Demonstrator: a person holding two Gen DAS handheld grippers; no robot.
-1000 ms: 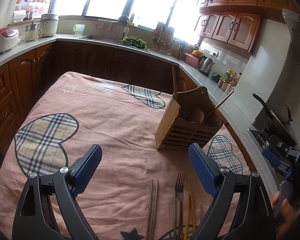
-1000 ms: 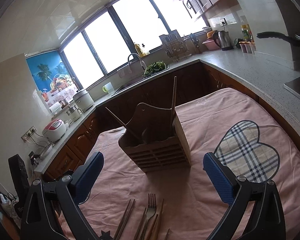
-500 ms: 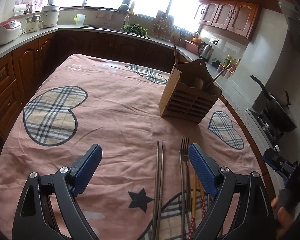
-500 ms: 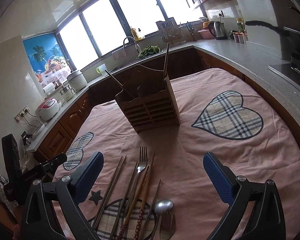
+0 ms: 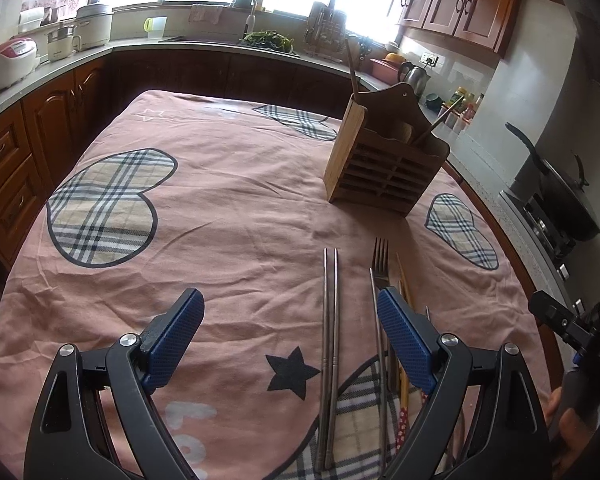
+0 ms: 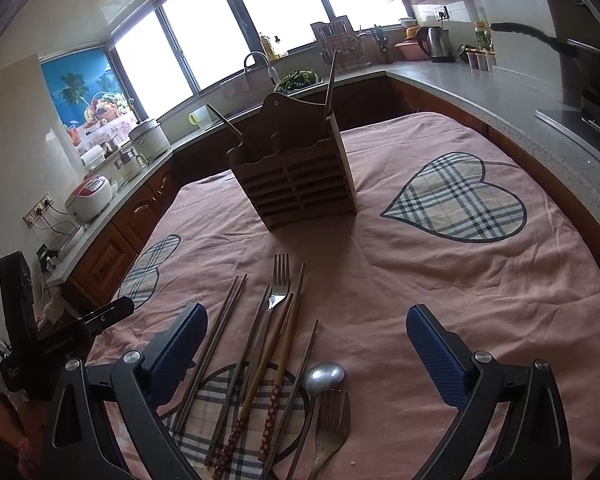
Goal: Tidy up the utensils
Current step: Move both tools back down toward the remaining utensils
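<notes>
A wooden utensil holder [image 5: 384, 168] [image 6: 296, 188] stands on the pink tablecloth with two sticks leaning in it. Nearer me lie metal chopsticks [image 5: 330, 320] [image 6: 216, 332], a fork [image 5: 380, 264] [image 6: 280, 284], wooden chopsticks with patterned ends [image 6: 276, 364], a spoon [image 6: 324, 376] and a second fork [image 6: 332, 420]. My left gripper [image 5: 290, 332] is open and empty, above the cloth just short of the metal chopsticks. My right gripper [image 6: 306, 340] is open and empty, over the utensil pile.
The table [image 5: 220, 208] is ringed by a kitchen counter [image 6: 500, 92] with a rice cooker [image 5: 8, 60], kettle [image 6: 436, 44], sink and dish rack [image 6: 340, 44]. A stove with a wok [image 5: 560, 200] stands to the right.
Both grippers have pulled back and tilted down from the holder. The holder now looks farther away and the utensils on the cloth have come into full view. Both jaws stayed open.
</notes>
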